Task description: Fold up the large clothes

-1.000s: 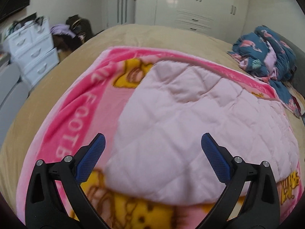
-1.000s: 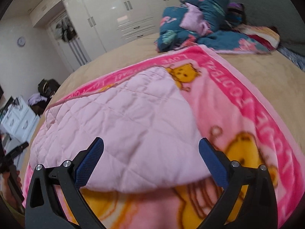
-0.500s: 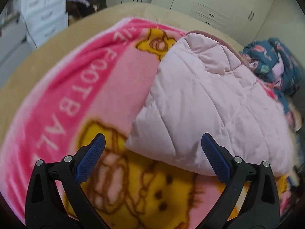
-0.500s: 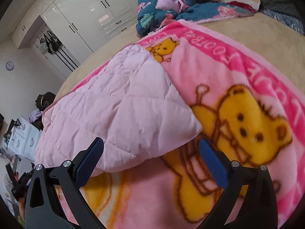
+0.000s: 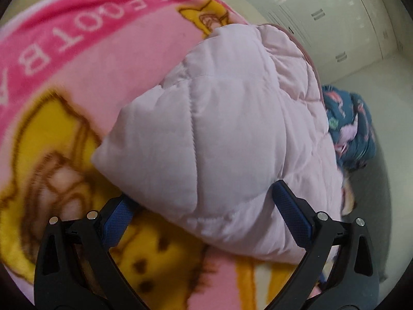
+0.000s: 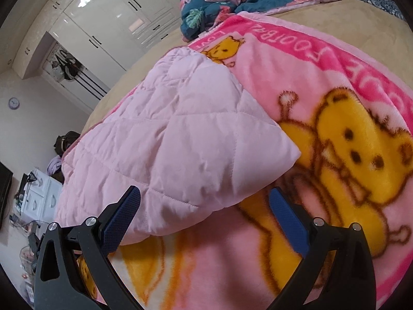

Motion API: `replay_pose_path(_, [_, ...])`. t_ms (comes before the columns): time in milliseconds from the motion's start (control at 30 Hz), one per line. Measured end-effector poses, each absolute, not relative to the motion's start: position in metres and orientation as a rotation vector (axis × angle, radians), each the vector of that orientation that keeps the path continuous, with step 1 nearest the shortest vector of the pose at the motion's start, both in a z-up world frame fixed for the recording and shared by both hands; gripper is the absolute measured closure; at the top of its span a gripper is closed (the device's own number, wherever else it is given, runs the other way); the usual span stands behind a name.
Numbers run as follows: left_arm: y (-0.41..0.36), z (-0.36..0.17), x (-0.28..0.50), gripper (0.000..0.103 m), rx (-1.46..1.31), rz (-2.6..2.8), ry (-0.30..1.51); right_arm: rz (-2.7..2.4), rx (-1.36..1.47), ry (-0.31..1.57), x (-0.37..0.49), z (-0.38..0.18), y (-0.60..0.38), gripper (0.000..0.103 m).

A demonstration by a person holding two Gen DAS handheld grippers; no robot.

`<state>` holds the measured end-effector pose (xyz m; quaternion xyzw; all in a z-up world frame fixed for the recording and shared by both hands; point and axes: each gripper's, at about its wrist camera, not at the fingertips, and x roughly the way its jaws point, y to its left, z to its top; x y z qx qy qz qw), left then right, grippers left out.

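Observation:
A pale pink quilted garment (image 5: 232, 118) lies folded on a pink blanket with yellow bears (image 5: 51, 59). It also shows in the right wrist view (image 6: 178, 142), on the same blanket (image 6: 348, 142). My left gripper (image 5: 201, 201) is open, its jaws on either side of the garment's near left corner, close to the cloth. My right gripper (image 6: 204, 206) is open around the garment's near edge, just left of its right corner. Neither grips the cloth.
A heap of blue flowered bedding (image 6: 219, 0) lies at the far end of the tan bed (image 6: 348, 18); it also shows in the left wrist view (image 5: 348, 126). White wardrobes (image 6: 108, 18) line the far wall. A white drawer unit (image 6: 38, 193) stands left.
Both grippers have moved down and forward to the garment's near edge. The left one has swung toward the left corner, the right one toward the right corner. Both stayed open.

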<state>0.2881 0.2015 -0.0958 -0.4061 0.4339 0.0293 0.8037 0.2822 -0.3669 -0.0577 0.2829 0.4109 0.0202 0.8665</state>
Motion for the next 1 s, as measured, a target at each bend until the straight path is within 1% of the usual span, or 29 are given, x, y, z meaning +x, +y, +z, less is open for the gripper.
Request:
replay_pose_path(200, [0.202, -0.103, 0.306, 0.008, -0.909, 0.07, 0.903, 0.058, 0.682, 0.889, 0.298, -0.076, -0.367, 0.004])
replay_pose_path(400, [0.2, -0.104, 0.318, 0.008, -0.923, 0.087, 0.884, 0.079, 0.775, 0.857, 0.319, -0.093, -0.371, 0.004])
replay_pose_path(667, [0.194, -0.105, 0.328, 0.008, -0.881, 0.117, 0.848, 0.123, 0.794, 0.83, 0.341, -0.098, -0.366, 0.004])
replay_pose_path(733, [0.192, -0.103, 0.327, 0.009, -0.866, 0.124, 0.843, 0.134, 0.796, 0.823, 0.342, -0.098, -0.365, 0.006])
replay_pose_path(767, [0.192, -0.102, 0.328, 0.009, -0.856, 0.127, 0.841, 0.144, 0.797, 0.818, 0.342, -0.097, -0.364, 0.011])
replay_pose_path(800, [0.19, -0.1, 0.328, 0.013, -0.841, 0.132, 0.842, 0.155, 0.794, 0.813, 0.343, -0.096, -0.364, 0.021])
replay_pose_path(833, [0.189, -0.097, 0.329, 0.018, -0.821, 0.136, 0.844, 0.17, 0.783, 0.806, 0.342, -0.094, -0.363, 0.026])
replay_pose_path(867, [0.186, -0.093, 0.329, 0.021, -0.794, 0.139, 0.847, 0.18, 0.761, 0.797, 0.343, -0.09, -0.361, 0.036])
replay_pose_path(900, [0.182, -0.085, 0.329, 0.029, -0.754, 0.144, 0.844, 0.186, 0.732, 0.792, 0.343, -0.086, -0.359, 0.043])
replay_pose_path(933, [0.177, -0.078, 0.329, 0.036, -0.71, 0.148, 0.84, 0.193, 0.697, 0.787, 0.341, -0.08, -0.356, 0.047])
replay_pose_path(967, [0.175, -0.073, 0.33, 0.04, -0.683, 0.147, 0.837, 0.198, 0.67, 0.782, 0.34, -0.074, -0.354, 0.054])
replay_pose_path(1000, [0.172, -0.067, 0.329, 0.047, -0.651, 0.144, 0.832, 0.201, 0.639, 0.78, 0.339, -0.069, -0.35, 0.058])
